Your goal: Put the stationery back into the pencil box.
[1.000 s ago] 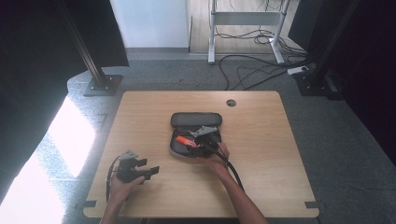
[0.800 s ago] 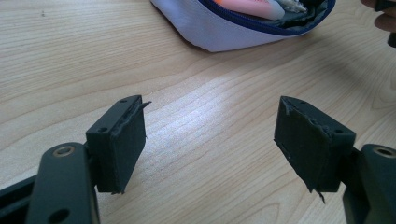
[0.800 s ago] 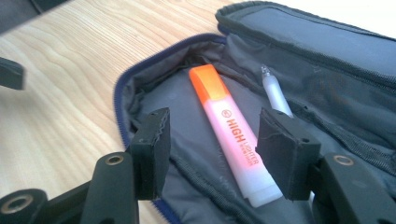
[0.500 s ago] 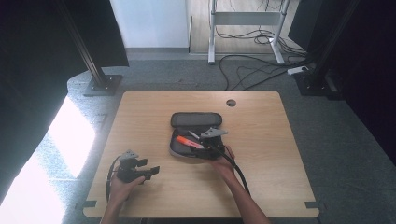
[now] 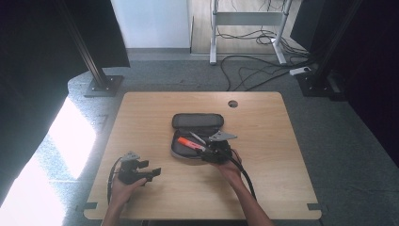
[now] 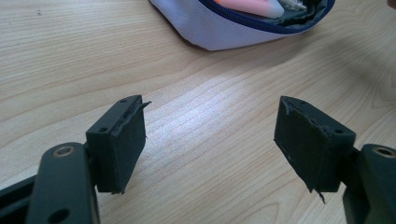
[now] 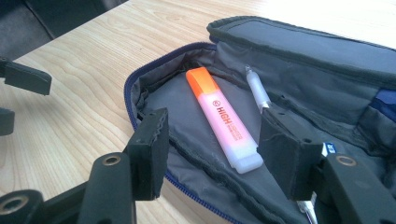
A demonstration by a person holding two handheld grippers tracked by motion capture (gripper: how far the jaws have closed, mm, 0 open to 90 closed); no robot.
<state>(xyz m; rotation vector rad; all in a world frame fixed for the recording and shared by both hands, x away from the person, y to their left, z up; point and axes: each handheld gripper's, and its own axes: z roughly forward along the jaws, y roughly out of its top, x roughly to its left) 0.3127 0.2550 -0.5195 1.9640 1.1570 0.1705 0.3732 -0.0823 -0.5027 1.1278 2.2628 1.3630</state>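
Observation:
An open dark pencil case [image 5: 196, 121] lies at the table's centre, lid folded back. Inside it rest an orange highlighter [image 5: 190, 142] and a slim white pen [image 7: 257, 88]. My right gripper [image 5: 211, 151] hovers at the case's near right edge, open. In the right gripper view the highlighter [image 7: 223, 119] lies just beyond the gap between the jaws, untouched. My left gripper [image 5: 149, 172] rests open at the front left of the table, holding nothing. In the left gripper view it [image 6: 211, 119] sits over bare wood, with the case [image 6: 219, 29] farther ahead.
The wooden table [image 5: 282, 141] has a round cable hole [image 5: 232, 103] at the back. Black cables trail from both grippers toward the front edge. Beyond the table are stand bases and floor cables.
My right gripper has drifted slightly right and toward the near side along the case's edge, still open. The left gripper has not moved.

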